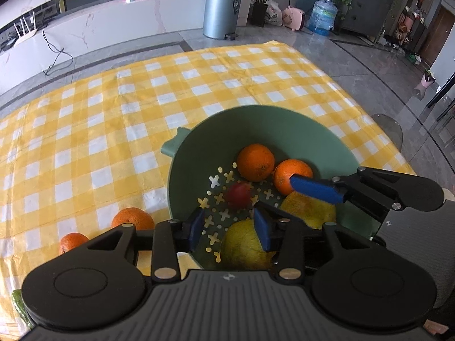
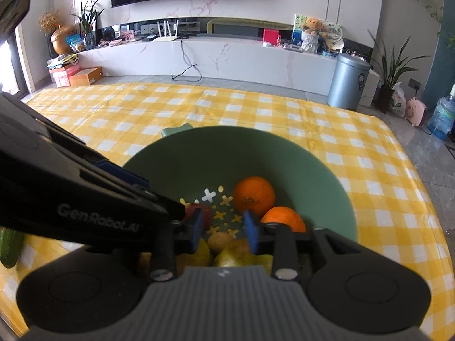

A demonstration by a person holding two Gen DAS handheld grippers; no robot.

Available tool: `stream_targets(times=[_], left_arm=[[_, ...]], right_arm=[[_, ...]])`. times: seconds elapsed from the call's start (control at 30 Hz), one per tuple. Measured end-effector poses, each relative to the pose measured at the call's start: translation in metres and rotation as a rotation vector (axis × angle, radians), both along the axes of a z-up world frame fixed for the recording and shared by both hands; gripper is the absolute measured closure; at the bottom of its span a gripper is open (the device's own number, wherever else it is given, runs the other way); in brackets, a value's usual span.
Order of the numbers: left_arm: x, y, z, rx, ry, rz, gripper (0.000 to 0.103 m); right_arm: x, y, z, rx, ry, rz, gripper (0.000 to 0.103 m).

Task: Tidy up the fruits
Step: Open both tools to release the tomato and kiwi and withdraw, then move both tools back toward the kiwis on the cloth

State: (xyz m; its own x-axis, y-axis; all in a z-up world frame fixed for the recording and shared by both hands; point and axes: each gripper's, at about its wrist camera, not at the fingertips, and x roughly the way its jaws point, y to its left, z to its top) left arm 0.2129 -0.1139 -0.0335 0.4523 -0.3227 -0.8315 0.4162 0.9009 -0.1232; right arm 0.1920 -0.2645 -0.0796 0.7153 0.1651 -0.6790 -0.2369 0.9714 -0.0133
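Both grippers hang over the green colander (image 1: 284, 130), left gripper (image 1: 231, 228) and right gripper (image 2: 223, 231) both parted, nothing pinched. Oranges (image 1: 255, 162), lemons (image 1: 244, 245) and a red fruit (image 1: 238, 195), maybe a tomato, sit inside.

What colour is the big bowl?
Pale green bowl, with cross-shaped drain holes; clearest in the right wrist view.

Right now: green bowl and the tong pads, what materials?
Green bowl: looks like matte moulded plastic, with an even colour, cut-out drain holes and a moulded handle tab. Pads on the tongs: blue, matte, probably foam or soft rubber; hard to say which.
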Motion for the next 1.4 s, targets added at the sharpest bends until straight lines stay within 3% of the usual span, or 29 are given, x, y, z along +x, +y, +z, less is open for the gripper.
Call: stream_targets(times=[0.07,0.4,0.6,1.0,1.2,1.4], left_arm=[[-0.004,0.001,0.006,-0.009,-0.021,-0.001,0.050],[-0.031,0.015,0.038,-0.010,-0.130,0.037,0.046],[-0.049,0.034,0.052,0.035,-0.180,0.076,0.045],[-0.071,0.094,0.057,0.072,-0.211,0.172,0.044],[-0.071,0.129,0.049,-0.026,-0.177,0.226,0.044],[-0.071,0.151,0.040,-0.029,-0.197,0.251,0.044]], right_arm=[[-0.002,-0.001,0.003,0.002,-0.017,-0.007,0.060],[-0.019,-0.010,0.016,0.042,-0.107,-0.111,0.024],[-0.035,-0.008,0.024,0.133,-0.140,-0.143,0.016],[-0.056,0.031,0.023,0.250,-0.121,-0.099,0.013],[-0.065,0.062,0.022,0.227,-0.136,-0.036,0.013],[-0.070,0.086,0.023,0.200,-0.148,0.013,0.015]])
